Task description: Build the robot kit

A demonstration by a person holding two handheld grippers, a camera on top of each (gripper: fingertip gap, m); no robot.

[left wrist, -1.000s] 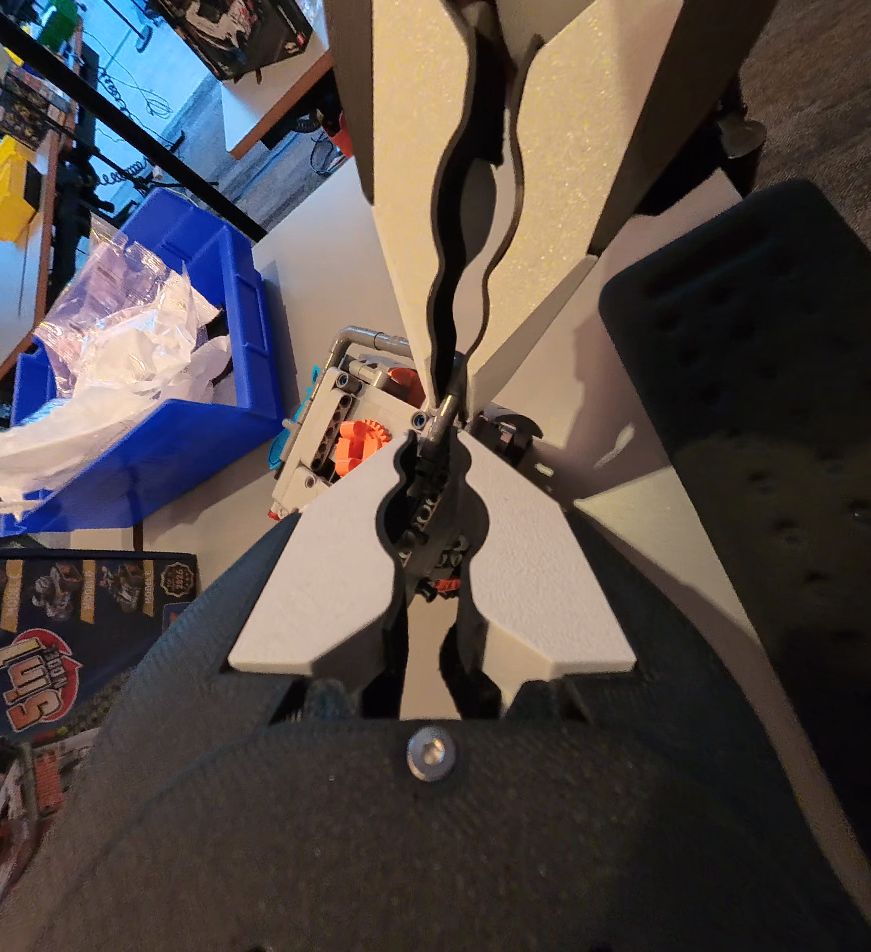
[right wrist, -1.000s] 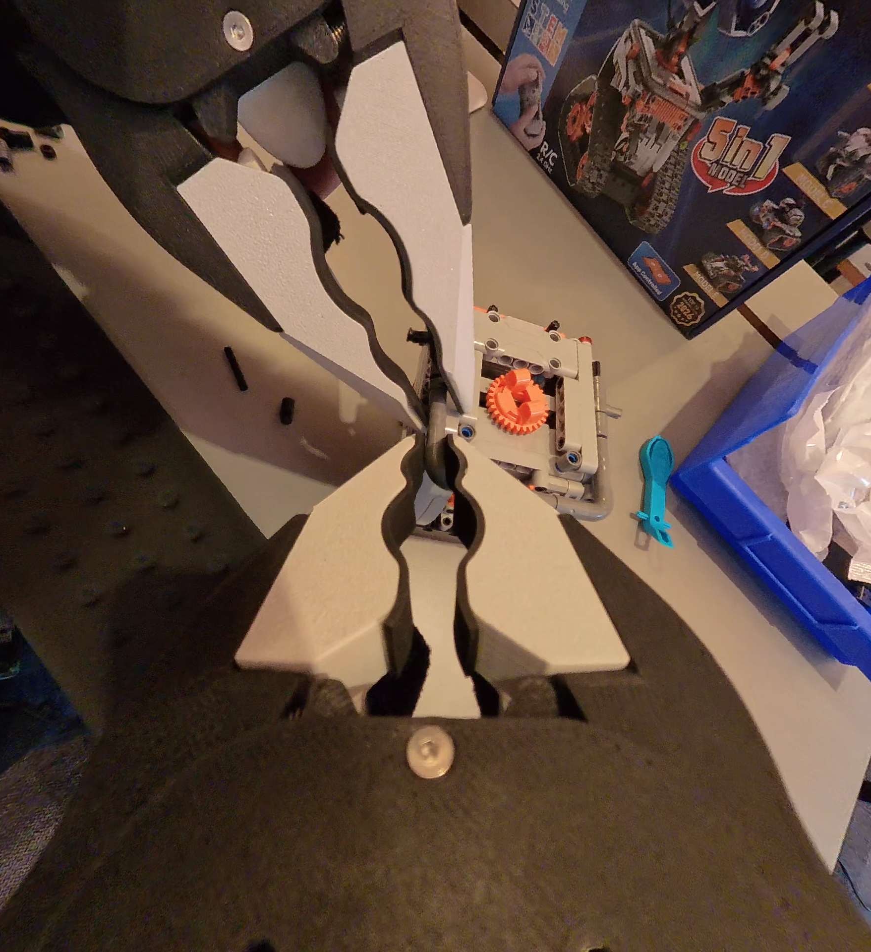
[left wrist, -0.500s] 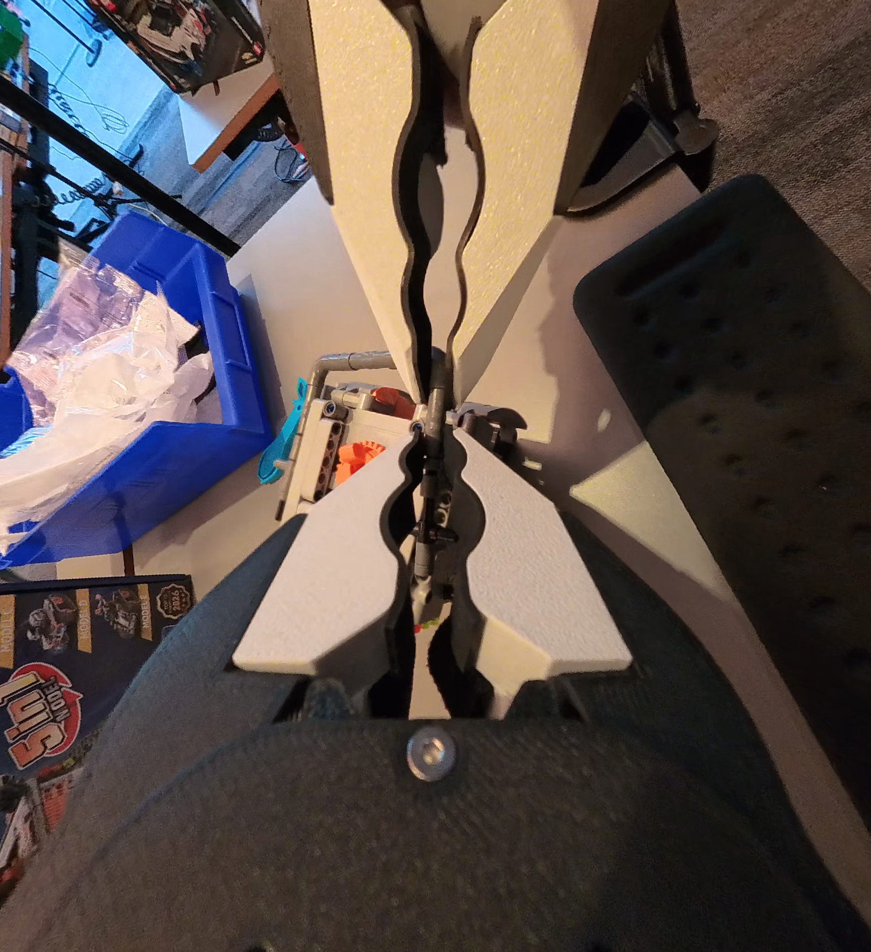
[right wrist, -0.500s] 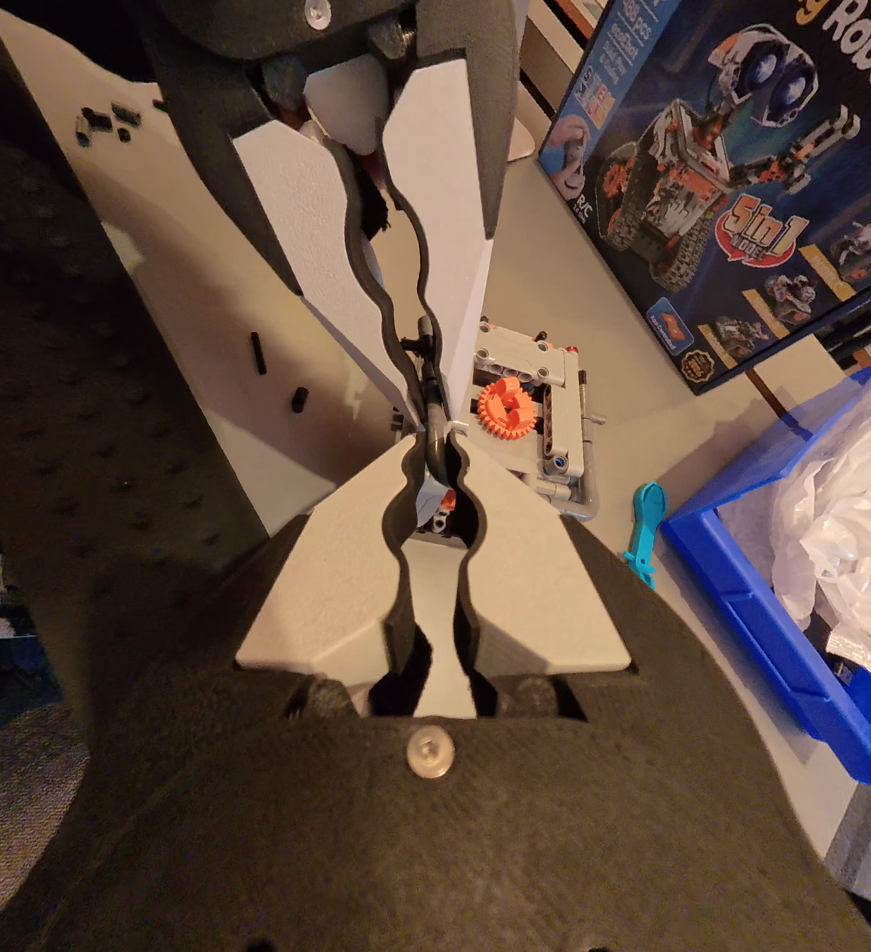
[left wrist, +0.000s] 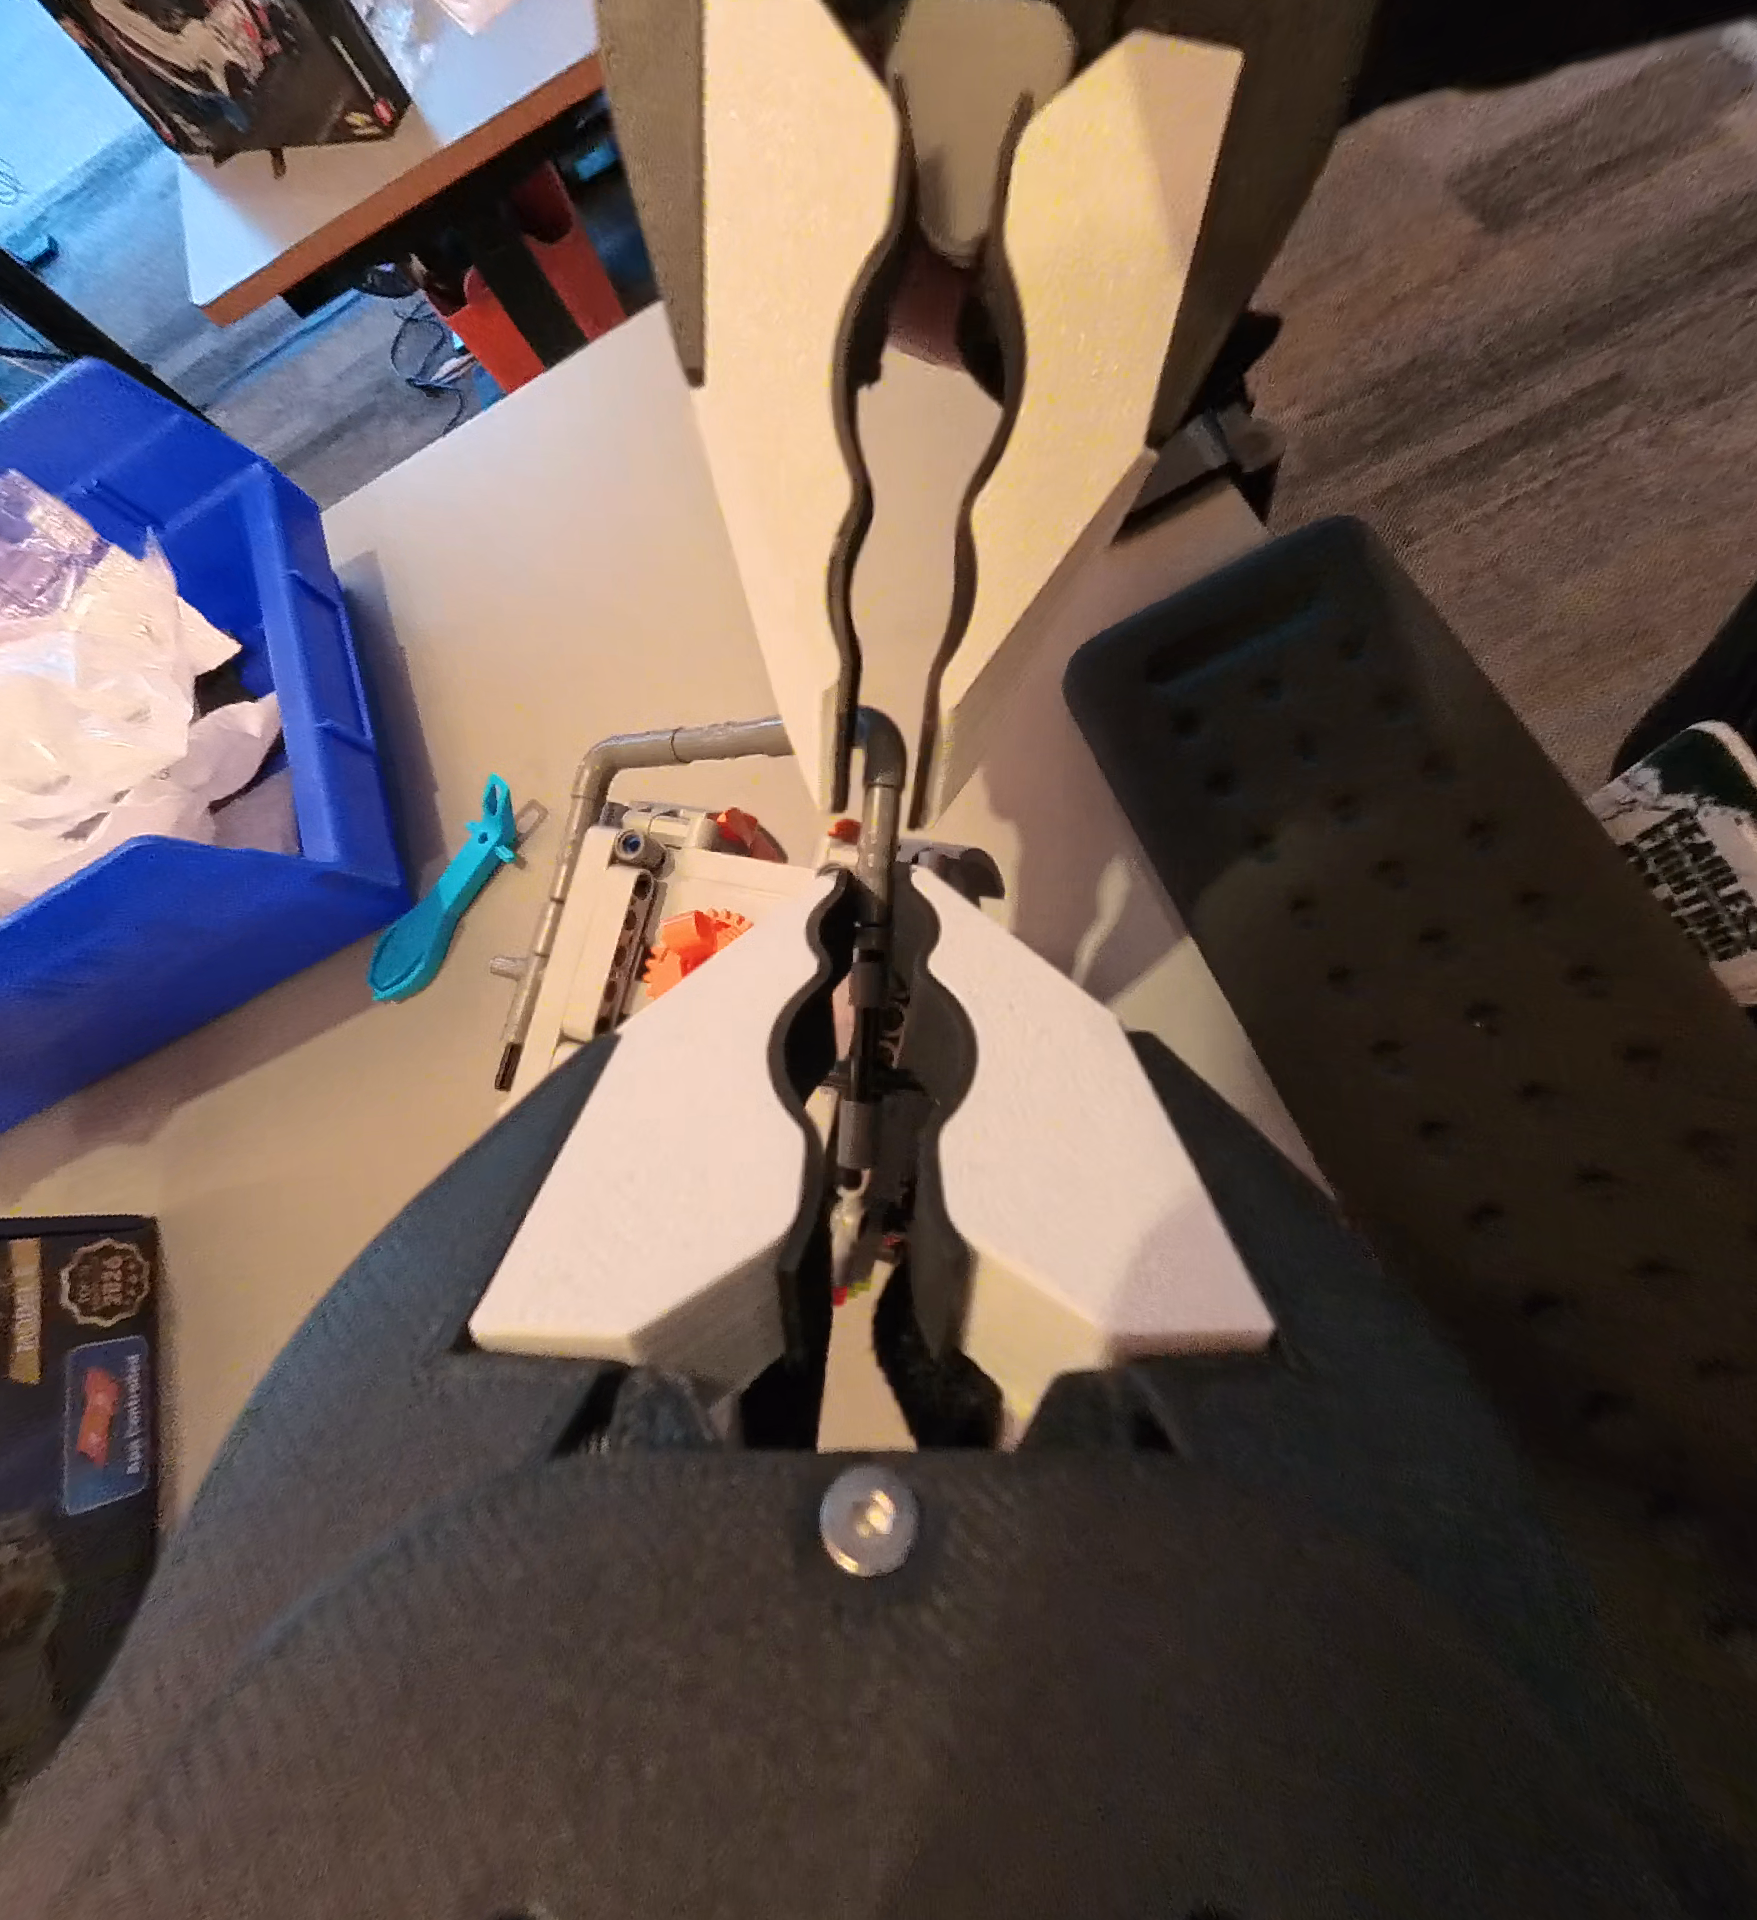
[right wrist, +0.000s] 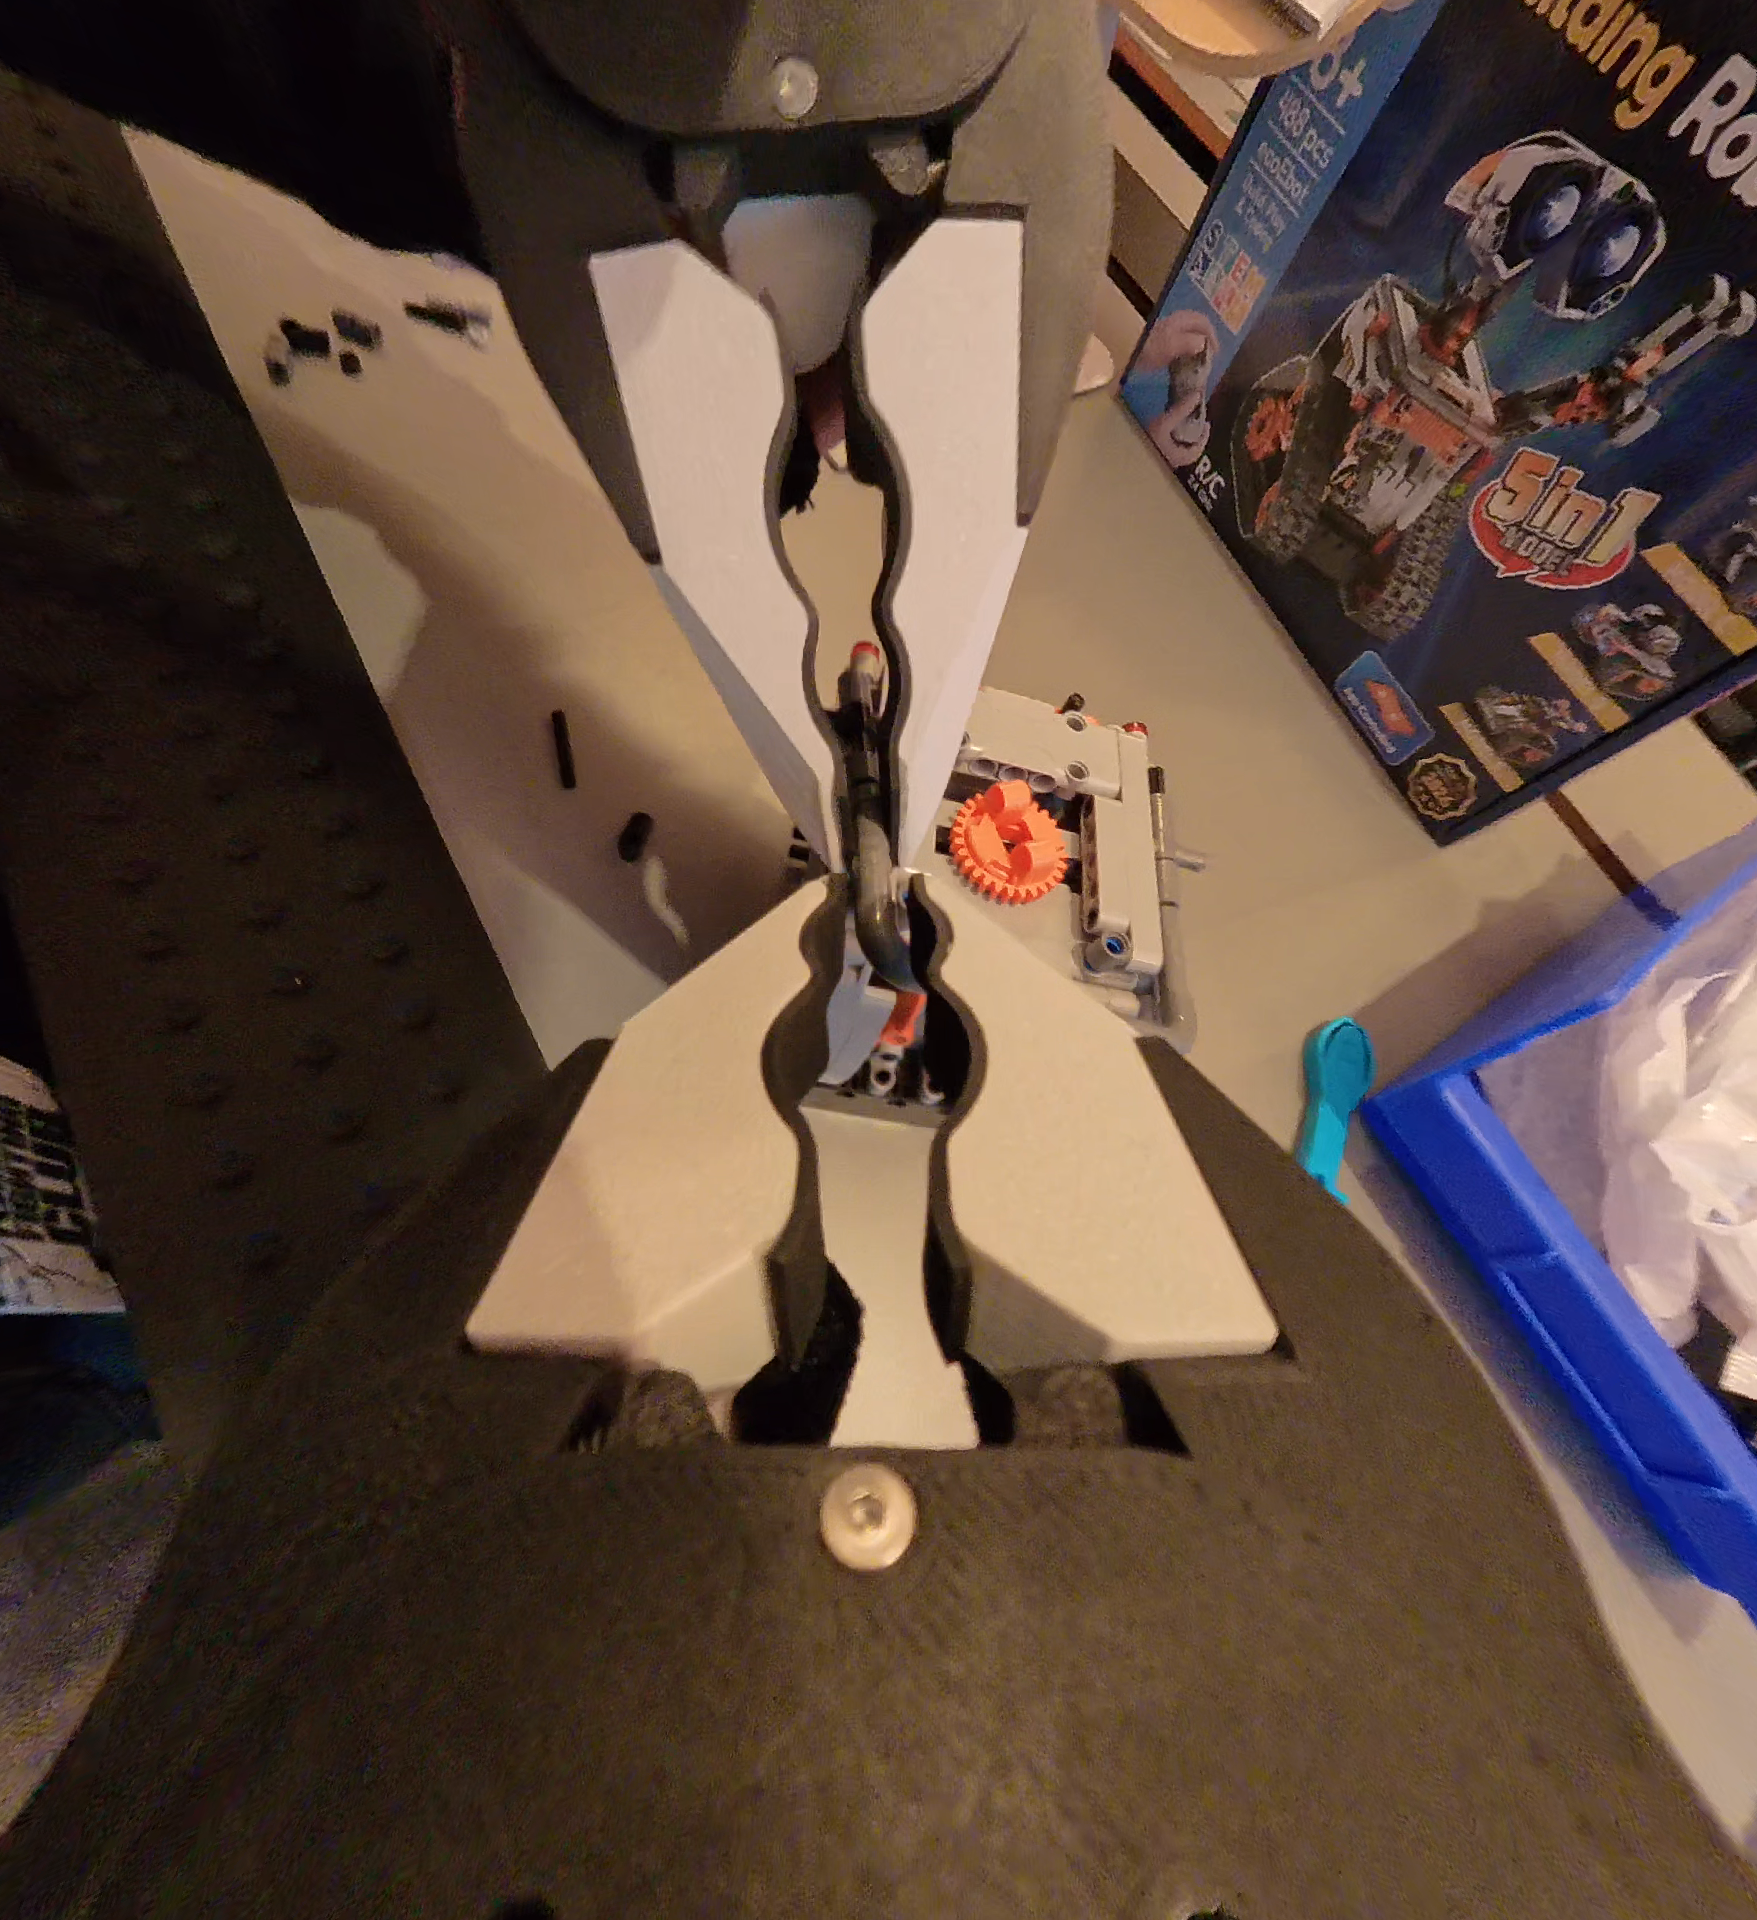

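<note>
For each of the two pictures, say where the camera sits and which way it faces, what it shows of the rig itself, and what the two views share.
Left wrist view: on the left gripper, looking down along its fingers at the grey brick assembly; the right gripper points in from the top.
Right wrist view: on the right gripper, facing the left gripper tip to tip.
Shared: assembly, bent grey tube, teal tool, blue bin, table.
</note>
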